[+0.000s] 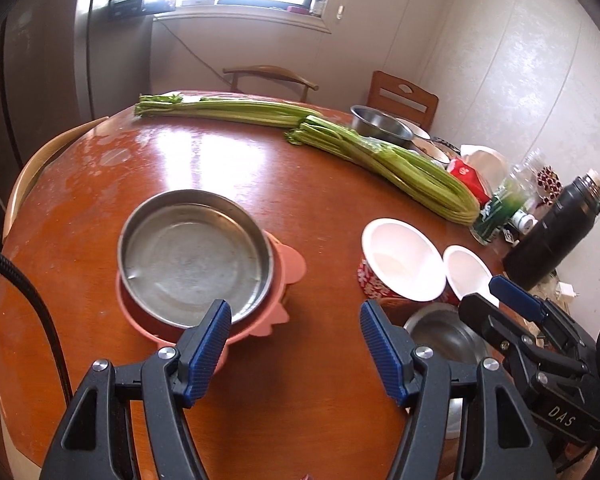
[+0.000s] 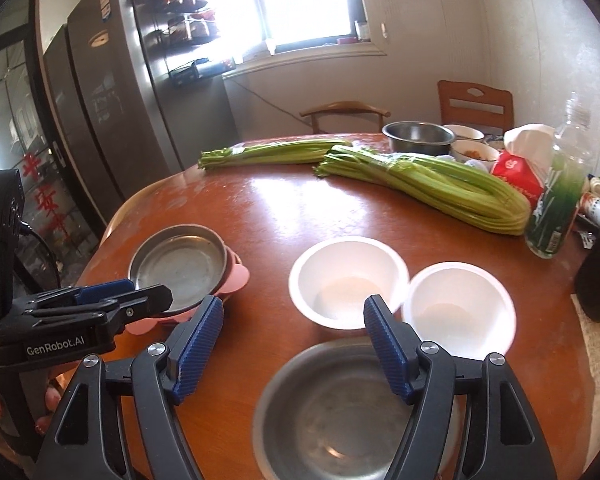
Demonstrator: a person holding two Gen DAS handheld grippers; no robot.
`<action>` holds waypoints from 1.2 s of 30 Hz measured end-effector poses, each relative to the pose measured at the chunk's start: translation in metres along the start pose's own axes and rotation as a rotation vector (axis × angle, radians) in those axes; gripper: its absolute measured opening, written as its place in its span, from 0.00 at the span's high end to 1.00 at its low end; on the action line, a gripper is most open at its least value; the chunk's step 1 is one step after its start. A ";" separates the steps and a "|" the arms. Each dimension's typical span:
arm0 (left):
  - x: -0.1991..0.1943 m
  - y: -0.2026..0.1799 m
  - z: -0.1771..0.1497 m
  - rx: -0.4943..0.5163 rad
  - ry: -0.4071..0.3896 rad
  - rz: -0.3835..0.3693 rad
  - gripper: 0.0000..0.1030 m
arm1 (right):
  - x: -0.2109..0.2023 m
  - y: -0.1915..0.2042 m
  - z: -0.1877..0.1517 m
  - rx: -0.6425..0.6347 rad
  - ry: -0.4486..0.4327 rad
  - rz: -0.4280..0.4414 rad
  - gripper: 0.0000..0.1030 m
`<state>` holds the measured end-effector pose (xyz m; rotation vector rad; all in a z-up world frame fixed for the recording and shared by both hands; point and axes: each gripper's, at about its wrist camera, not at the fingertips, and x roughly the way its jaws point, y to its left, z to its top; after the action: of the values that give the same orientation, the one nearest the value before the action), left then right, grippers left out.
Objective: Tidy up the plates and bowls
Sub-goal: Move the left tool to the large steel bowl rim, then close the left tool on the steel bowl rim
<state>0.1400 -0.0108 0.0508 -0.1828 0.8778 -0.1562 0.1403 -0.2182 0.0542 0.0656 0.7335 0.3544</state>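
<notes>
A shallow steel plate (image 1: pixel 194 256) rests on a pink plate (image 1: pixel 288 268) at the table's left. My left gripper (image 1: pixel 296 328) hovers open just in front of that stack, nothing between its fingers. Two white bowls with red patterned sides stand side by side, the larger (image 2: pixel 348 276) left of the smaller (image 2: pixel 460 308). A steel bowl (image 2: pixel 340 412) sits on the table nearest me. My right gripper (image 2: pixel 294 330) is open above the steel bowl's far rim, holding nothing. The left gripper (image 2: pixel 124 292) shows at the left of the right wrist view.
Two bundles of celery (image 2: pixel 424 184) lie across the round wooden table (image 1: pixel 228 168). Another steel bowl (image 2: pixel 418 136), small dishes, a red tissue pack (image 2: pixel 520 172), a plastic bottle (image 2: pixel 560 184) and a dark thermos (image 1: pixel 556 228) crowd the far right. Chairs and a fridge (image 2: pixel 100 92) stand behind.
</notes>
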 end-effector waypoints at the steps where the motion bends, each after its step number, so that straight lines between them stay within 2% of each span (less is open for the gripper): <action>1: 0.000 -0.004 -0.001 0.007 0.002 -0.005 0.35 | -0.003 -0.004 0.000 0.003 -0.005 -0.009 0.28; 24: 0.013 -0.070 -0.018 0.120 0.056 -0.054 0.35 | -0.044 -0.061 -0.031 0.068 -0.003 -0.135 0.28; 36: 0.037 -0.084 -0.036 0.132 0.121 -0.058 0.35 | -0.034 -0.066 -0.056 0.062 0.050 -0.168 0.28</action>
<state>0.1298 -0.1041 0.0196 -0.0765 0.9794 -0.2806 0.0990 -0.2952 0.0226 0.0533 0.7936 0.1735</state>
